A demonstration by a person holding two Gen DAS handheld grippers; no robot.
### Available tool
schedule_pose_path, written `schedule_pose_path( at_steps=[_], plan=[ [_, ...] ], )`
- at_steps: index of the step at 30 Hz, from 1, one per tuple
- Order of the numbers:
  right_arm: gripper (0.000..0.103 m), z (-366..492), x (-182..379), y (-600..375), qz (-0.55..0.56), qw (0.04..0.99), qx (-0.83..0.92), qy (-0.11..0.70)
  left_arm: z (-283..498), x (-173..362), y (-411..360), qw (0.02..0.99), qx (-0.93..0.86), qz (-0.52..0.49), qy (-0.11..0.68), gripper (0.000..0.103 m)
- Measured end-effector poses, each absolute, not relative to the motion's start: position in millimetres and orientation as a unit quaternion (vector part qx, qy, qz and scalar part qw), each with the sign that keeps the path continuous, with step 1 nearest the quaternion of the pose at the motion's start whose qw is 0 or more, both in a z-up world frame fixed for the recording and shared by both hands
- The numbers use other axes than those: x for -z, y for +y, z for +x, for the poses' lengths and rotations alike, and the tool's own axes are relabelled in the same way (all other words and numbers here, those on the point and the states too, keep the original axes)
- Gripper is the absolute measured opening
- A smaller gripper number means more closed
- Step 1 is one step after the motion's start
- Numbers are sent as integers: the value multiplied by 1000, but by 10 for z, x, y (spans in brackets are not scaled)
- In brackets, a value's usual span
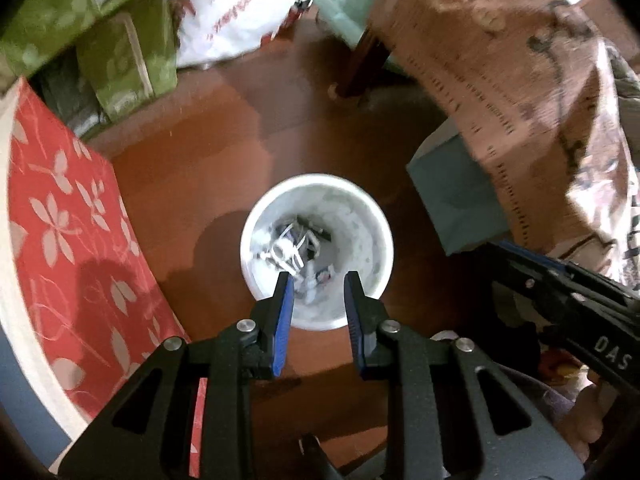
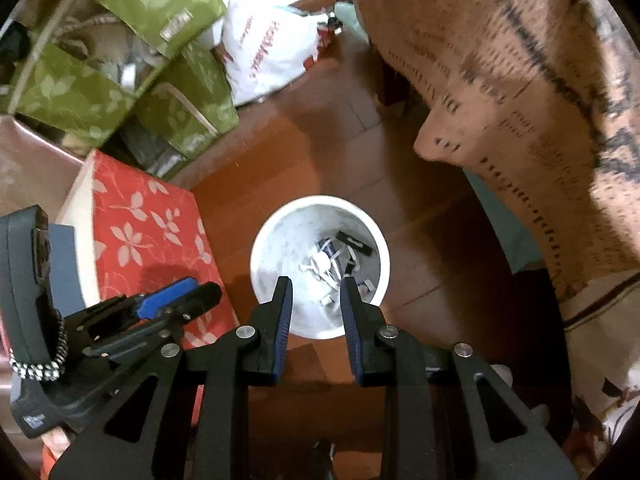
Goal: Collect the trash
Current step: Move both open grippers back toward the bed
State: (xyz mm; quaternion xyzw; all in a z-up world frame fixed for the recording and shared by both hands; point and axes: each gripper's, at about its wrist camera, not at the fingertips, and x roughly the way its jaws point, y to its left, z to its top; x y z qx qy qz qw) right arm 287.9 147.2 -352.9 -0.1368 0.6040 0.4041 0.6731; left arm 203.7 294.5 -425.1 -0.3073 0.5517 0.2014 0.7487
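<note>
Both grippers point steeply down at the floor, held side by side above a white waste bin [image 1: 316, 252]. The left gripper [image 1: 318, 284] has its blue-padded fingers [image 1: 285, 304] spread apart with nothing between them; through the gap the bin's interior shows. The right gripper [image 2: 316, 288] is likewise released, its fingers [image 2: 283, 312] parted and bare, framing the near part of the bin [image 2: 320, 266] from above. In the left wrist view the right gripper's black body [image 1: 576, 312] slants in from the lower right edge; in the right wrist view the left gripper [image 2: 180, 300] reaches in from the lower left, its blue pad visible, over the red box.

The bin is round, white, upright and open at the top, standing on the reddish-brown wooden floor [image 1: 208, 152]. At its bottom lies a small heap of trash [image 1: 296, 248]: crumpled white bits mixed with dark pieces, one a flat black strip [image 2: 354, 242]. The inner wall looks smudged grey.

A red box with a pale flower print [image 1: 68, 240] stands just left of the bin. Green leaf-patterned storage boxes [image 2: 120, 60] are stacked farther off at the upper left, with a white plastic bag bearing red lettering [image 2: 268, 48] beside them. A brownish patterned cloth [image 1: 520, 80] hangs at the right, well apart from the bin.
</note>
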Motion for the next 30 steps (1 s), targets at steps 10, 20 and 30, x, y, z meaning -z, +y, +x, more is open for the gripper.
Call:
schedule_pose_path(
  at_steps=[10,20,30],
  plan=[
    [22,3008,2549,1100,-145,743,-426,495,2228,3221,2705,819,-193,-239,484,24],
    [49,3200,1814,358,-95,811,-397,419,2635,2317,2099,879,-153,-161,423,44],
    [49,3764,1589,-559,-82,859,-314,396,3367,1929,1435,904,-82,-127,399,57]
  ],
)
